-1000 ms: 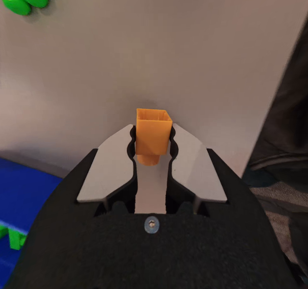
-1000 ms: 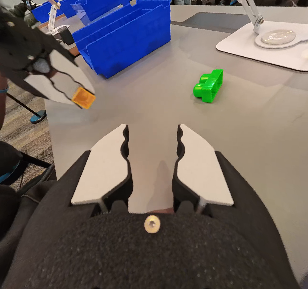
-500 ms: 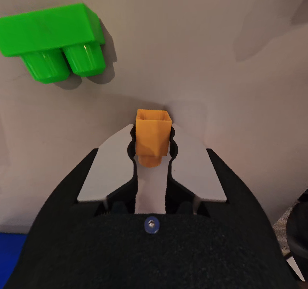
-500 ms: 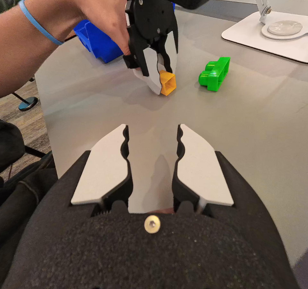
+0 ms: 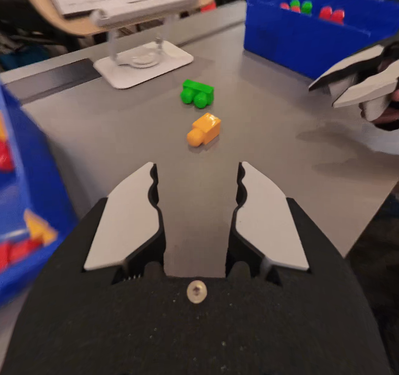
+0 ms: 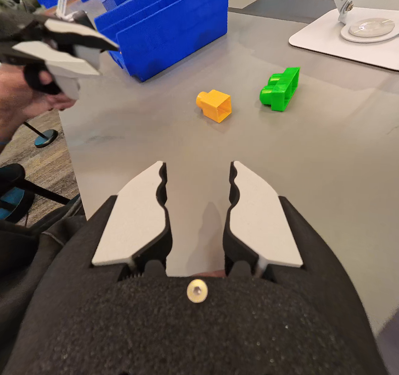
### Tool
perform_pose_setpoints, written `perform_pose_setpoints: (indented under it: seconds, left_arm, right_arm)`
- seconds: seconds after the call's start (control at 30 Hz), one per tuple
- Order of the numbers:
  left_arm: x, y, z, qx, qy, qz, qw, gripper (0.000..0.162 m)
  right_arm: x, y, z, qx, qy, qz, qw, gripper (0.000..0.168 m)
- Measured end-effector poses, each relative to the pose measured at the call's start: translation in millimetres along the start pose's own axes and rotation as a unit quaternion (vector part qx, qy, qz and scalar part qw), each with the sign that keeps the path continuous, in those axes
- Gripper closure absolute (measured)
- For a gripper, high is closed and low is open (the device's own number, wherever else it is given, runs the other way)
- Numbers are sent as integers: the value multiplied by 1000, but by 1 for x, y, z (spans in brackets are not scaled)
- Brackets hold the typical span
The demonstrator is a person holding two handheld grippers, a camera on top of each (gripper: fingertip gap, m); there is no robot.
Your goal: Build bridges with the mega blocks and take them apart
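A small orange one-stud block [image 5: 204, 129] lies on its side on the grey table [image 5: 129, 140]; it also shows in the right wrist view [image 6: 214, 105]. A green two-stud block [image 5: 197, 93] lies on its side just beyond it, and shows in the right wrist view [image 6: 280, 89]. My left gripper [image 5: 196, 165] is open and empty, held back from the orange block; it also shows at the left of the right wrist view [image 6: 103, 58]. My right gripper [image 6: 198, 163] is open and empty above the table; it also shows at the right of the left wrist view [image 5: 321, 95].
A blue bin [image 5: 313, 38] with red and green blocks stands at the back right. Another blue bin [image 5: 32, 191] with red and orange blocks is close at the left. A white stand base [image 5: 143, 66] with a tablet sits behind the green block. The table edge [image 6: 71, 148] runs near the left.
My left gripper has opened and let go of the orange block, which now lies on the table. It has drawn back and up to the left. The right gripper stays open.
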State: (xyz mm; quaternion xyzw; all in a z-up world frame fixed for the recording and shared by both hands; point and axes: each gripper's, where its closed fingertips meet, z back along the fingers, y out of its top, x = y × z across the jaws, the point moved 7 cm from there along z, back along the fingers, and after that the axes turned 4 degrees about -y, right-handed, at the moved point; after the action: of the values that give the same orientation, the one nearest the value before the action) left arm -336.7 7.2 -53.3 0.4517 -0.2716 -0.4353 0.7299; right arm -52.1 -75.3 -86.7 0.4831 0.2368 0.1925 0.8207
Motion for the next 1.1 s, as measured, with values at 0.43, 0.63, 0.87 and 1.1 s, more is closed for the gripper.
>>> perform_pose_setpoints:
  seconds: [0.43, 0.63, 0.87, 1.1]
  left_arm:
    - [-31, -106, 96, 77, 144, 167, 972, 86]
    - [-64, -89, 99, 29, 125, 134, 983, 88]
    - [-133, -46, 80, -185, 44, -85, 978, 88]
    - [-194, -21, 33, -294, -174, -99, 935, 85]
  right_arm:
    - [-4, 12, -39, -18, 26, 1, 999, 113]
    - [2, 10, -52, -32, 34, -4, 999, 112]
    - [4, 14, -55, -36, 43, 7, 998, 112]
    - [12, 15, -58, -42, 37, 9, 998, 112]
